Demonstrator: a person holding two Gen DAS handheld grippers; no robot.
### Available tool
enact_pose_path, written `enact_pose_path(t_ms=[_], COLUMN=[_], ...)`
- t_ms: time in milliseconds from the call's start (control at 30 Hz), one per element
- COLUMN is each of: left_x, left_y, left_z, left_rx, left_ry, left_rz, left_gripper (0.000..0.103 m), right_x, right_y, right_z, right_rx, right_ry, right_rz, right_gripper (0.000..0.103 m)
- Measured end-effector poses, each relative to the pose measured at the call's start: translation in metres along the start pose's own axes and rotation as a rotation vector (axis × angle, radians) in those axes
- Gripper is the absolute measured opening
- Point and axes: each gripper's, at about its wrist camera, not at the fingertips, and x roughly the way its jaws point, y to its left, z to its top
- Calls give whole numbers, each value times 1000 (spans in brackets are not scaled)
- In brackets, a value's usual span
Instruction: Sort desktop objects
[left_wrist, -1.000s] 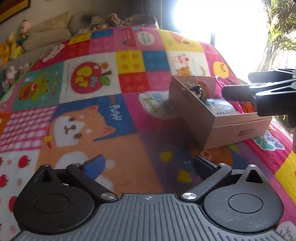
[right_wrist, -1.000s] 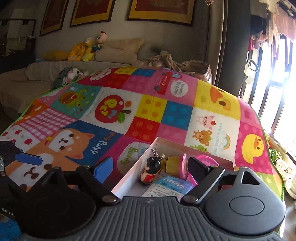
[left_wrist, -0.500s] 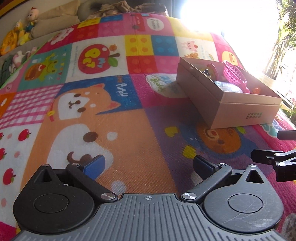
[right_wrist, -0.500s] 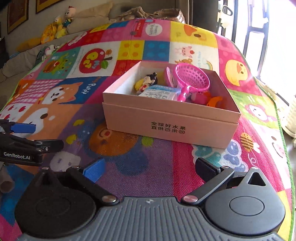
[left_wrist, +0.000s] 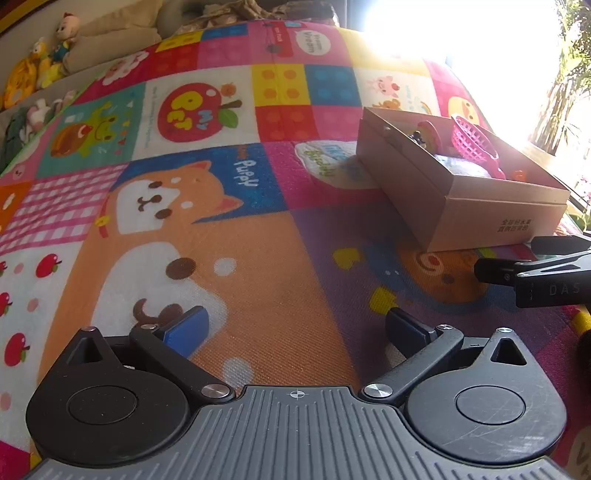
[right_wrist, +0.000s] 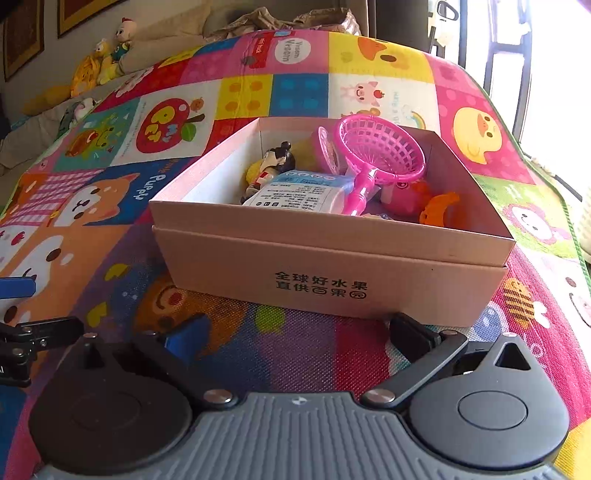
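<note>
A cardboard box (right_wrist: 332, 280) sits on the colourful play mat (right_wrist: 110, 206); it also shows at the right in the left wrist view (left_wrist: 476, 218). Inside it lie a pink net scoop (right_wrist: 376, 155), a small doll figure (right_wrist: 275, 166), a white-blue packet (right_wrist: 303, 190), a pink toy (right_wrist: 404, 197) and an orange piece (right_wrist: 439, 208). My right gripper (right_wrist: 295, 338) is open and empty, just in front of the box. My left gripper (left_wrist: 295, 326) is open and empty, low over the mat, left of the box.
Plush toys (left_wrist: 37, 70) and cushions (left_wrist: 122, 33) lie beyond the mat's far edge. A bright window (right_wrist: 546, 74) is at the right. Each gripper's fingers show at the edge of the other's view (left_wrist: 535, 273) (right_wrist: 33, 332).
Both grippers have drawn back from the box and dropped lower. The right gripper was over the box and now sits in front of it. The box contents have not moved.
</note>
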Motion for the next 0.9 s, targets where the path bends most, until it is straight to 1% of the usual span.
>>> enact_pose_path(t_ms=[100, 900], left_x=[0, 0], left_y=[0, 0], left_z=[0, -1], left_rx=[0, 4], left_ry=[0, 0], left_rz=[0, 2], left_gripper=[103, 103], right_x=[-3, -2], right_y=[4, 4], right_z=[-4, -5], right_rx=[1, 1], right_ry=[-10, -12], right_rz=[-33, -34], right_gripper=[103, 103])
